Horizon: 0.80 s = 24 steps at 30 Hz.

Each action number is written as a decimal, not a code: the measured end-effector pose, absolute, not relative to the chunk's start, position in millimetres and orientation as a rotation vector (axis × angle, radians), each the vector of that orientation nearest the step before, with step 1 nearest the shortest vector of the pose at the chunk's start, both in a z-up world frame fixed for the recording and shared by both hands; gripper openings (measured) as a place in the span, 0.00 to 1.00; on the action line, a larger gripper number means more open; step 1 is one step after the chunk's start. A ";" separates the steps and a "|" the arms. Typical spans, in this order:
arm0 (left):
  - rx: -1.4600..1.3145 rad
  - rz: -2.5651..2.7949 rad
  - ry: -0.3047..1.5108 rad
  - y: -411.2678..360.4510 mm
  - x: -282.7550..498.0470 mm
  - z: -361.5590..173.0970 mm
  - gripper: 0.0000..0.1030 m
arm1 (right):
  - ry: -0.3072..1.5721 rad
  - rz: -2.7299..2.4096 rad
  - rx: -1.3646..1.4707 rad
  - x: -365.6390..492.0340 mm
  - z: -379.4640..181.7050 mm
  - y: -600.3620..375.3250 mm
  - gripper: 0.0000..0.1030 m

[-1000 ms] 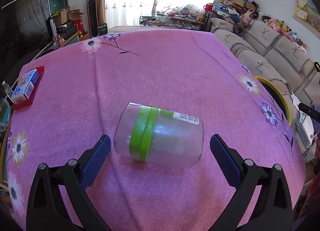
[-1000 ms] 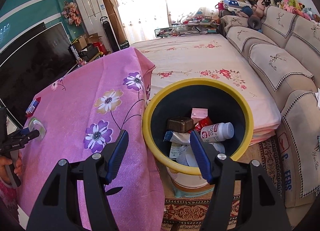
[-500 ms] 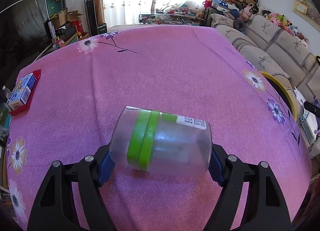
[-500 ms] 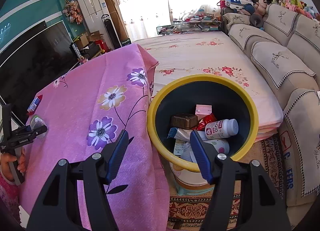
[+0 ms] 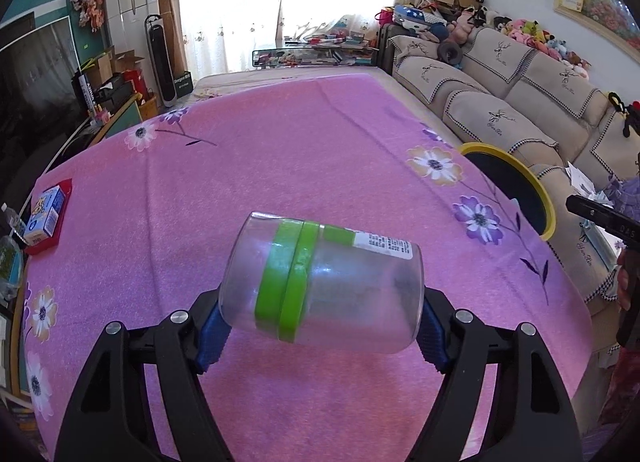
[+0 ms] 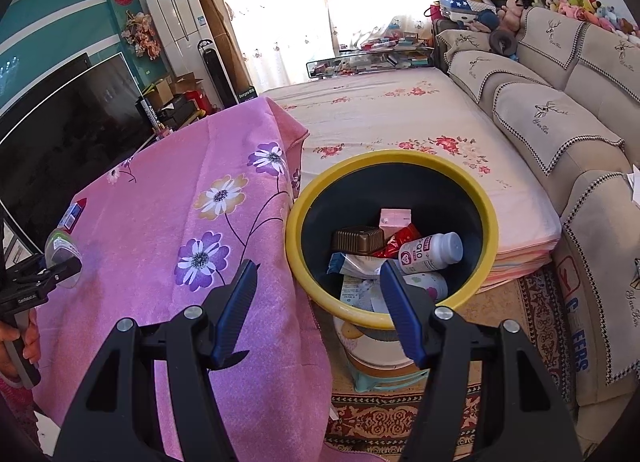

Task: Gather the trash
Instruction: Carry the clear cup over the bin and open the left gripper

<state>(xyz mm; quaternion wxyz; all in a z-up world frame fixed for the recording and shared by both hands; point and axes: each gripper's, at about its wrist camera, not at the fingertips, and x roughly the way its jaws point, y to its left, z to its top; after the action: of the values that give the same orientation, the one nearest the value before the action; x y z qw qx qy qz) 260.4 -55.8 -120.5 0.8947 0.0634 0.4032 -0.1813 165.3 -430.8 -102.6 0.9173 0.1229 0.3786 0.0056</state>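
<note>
While you read this from left to right, take each line as one part of the scene.

Far left edge: a small blue and white carton (image 5: 43, 217) lies on a red tray near the edge of the pink flowered tablecloth (image 5: 280, 165); it looks like another piece to collect, though the view there is too small to be sure.

Left tongs: your left gripper (image 5: 320, 314) has its blue pads pressed on the two ends of the clear plastic jar with a green band (image 5: 320, 282), which lies sideways between them.

Jar's place: it sits over the pink cloth, near its front edge, well apart from the bin.

How it handles: it looks empty, so light; the smooth, thin wall is probably slippery and may flex, so grip firmly but do not crush. Your end-to-end hold seems sound; the banded middle is likely the stiffest part to take.

Right tongs: your right gripper (image 6: 320, 310) stands moderately wide and holds nothing.

Bin: the dark round bin with a yellow rim (image 6: 490, 217) stands just beside the table's right edge, already holding a white bottle (image 6: 432, 248) and wrappers.
</note>
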 end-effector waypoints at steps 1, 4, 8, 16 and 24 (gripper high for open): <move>0.137 -0.391 0.830 -64.2 256.9 -116.7 0.73 | 0.775 0.007 0.253 162.8 -101.5 -433.5 0.59; 0.147 -0.436 0.820 -92.5 249.1 -107.4 0.73 | 0.765 -0.010 0.254 153.2 -99.7 -441.8 0.59; 0.163 -0.507 0.810 -133.5 244.8 -96.9 0.73 | 0.747 -0.041 0.256 139.3 -96.4 -456.8 0.59; 0.227 -0.645 0.799 -235.6 252.2 -83.6 0.73 | 0.702 -0.136 0.292 108.8 -95.4 -500.1 0.59; 0.287 -0.730 0.843 -342.6 287.6 -100.7 0.73 | 0.700 -0.212 0.341 87.4 -107.1 -541.0 0.59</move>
<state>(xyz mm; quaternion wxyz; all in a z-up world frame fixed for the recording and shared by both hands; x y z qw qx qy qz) 287.6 -342.6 -100.7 0.8387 0.1359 0.3987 -0.3452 87.4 -541.0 -107.1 0.9196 0.1661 0.3407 -0.1030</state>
